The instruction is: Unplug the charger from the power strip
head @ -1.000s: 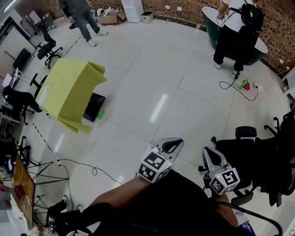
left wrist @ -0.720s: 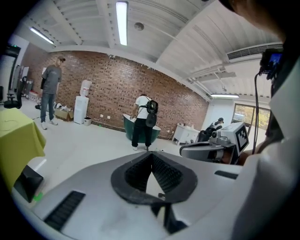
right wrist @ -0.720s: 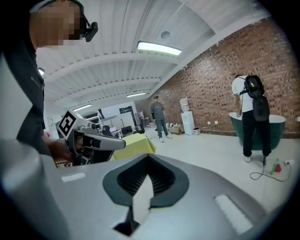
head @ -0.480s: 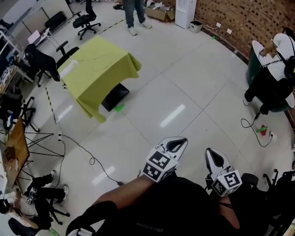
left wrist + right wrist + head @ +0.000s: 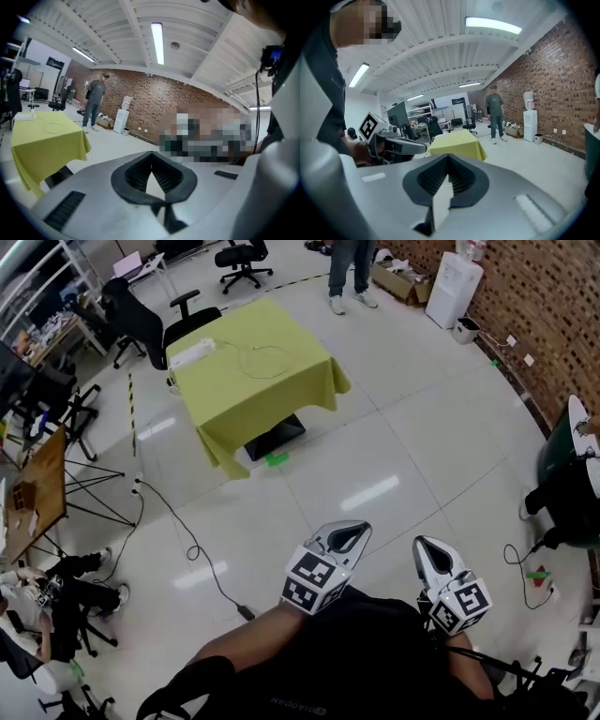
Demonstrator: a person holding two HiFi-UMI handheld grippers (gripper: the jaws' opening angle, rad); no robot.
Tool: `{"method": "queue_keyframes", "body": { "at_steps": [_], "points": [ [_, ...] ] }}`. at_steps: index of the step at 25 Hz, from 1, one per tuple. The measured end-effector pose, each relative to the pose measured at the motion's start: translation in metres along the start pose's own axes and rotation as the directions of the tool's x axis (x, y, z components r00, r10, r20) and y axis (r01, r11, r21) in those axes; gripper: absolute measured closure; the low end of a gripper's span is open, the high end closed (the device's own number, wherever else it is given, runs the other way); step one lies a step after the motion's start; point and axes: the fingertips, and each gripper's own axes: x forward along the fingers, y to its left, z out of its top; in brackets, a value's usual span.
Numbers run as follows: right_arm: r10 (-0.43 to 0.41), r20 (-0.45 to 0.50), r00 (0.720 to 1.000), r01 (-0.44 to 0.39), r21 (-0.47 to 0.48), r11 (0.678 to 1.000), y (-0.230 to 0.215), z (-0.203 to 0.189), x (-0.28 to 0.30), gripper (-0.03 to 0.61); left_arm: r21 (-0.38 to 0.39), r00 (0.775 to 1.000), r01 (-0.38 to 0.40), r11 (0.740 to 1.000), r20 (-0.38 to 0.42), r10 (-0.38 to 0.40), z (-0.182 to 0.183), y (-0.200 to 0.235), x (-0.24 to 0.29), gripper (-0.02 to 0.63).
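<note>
A white power strip (image 5: 191, 353) lies at the far left edge of a table under a yellow-green cloth (image 5: 281, 399), far ahead across the floor. A thin white cable (image 5: 265, 358) curls on the cloth beside the strip; I cannot make out the charger itself. My left gripper (image 5: 349, 533) and right gripper (image 5: 425, 549) are held close to the body, side by side, both shut and empty. In the left gripper view the jaws (image 5: 151, 165) meet with the table (image 5: 47, 136) far to the left. In the right gripper view the shut jaws (image 5: 449, 160) point toward the table (image 5: 457, 143).
A person (image 5: 349, 268) stands beyond the table near a cardboard box (image 5: 398, 279) and a water dispenser (image 5: 451, 289) by the brick wall. Office chairs (image 5: 142, 322) flank the table's left. A black cable (image 5: 192, 549) and a tripod (image 5: 89, 498) are on the floor at left.
The head view has swung round: the yellow-green table went from the left edge to upper centre and its top now shows. Both grippers stayed close together in front of the body.
</note>
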Motion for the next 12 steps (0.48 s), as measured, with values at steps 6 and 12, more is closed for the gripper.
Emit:
{"method": "queue_keyframes", "body": {
  "at_steps": [6, 12],
  "points": [
    [0.164, -0.050, 0.985, -0.166, -0.045, 0.985, 0.013, 0.015, 0.073, 0.575, -0.049, 0.986, -0.155, 0.987, 0.047, 0.157, 0.012, 0.063, -0.025, 0.607],
    [0.333, -0.072, 0.940, -0.338, -0.084, 0.937, 0.015, 0.036, 0.137, 0.577, -0.102, 0.949, -0.299, 0.949, 0.076, 0.307, 0.024, 0.110, -0.033, 0.607]
  ]
}}
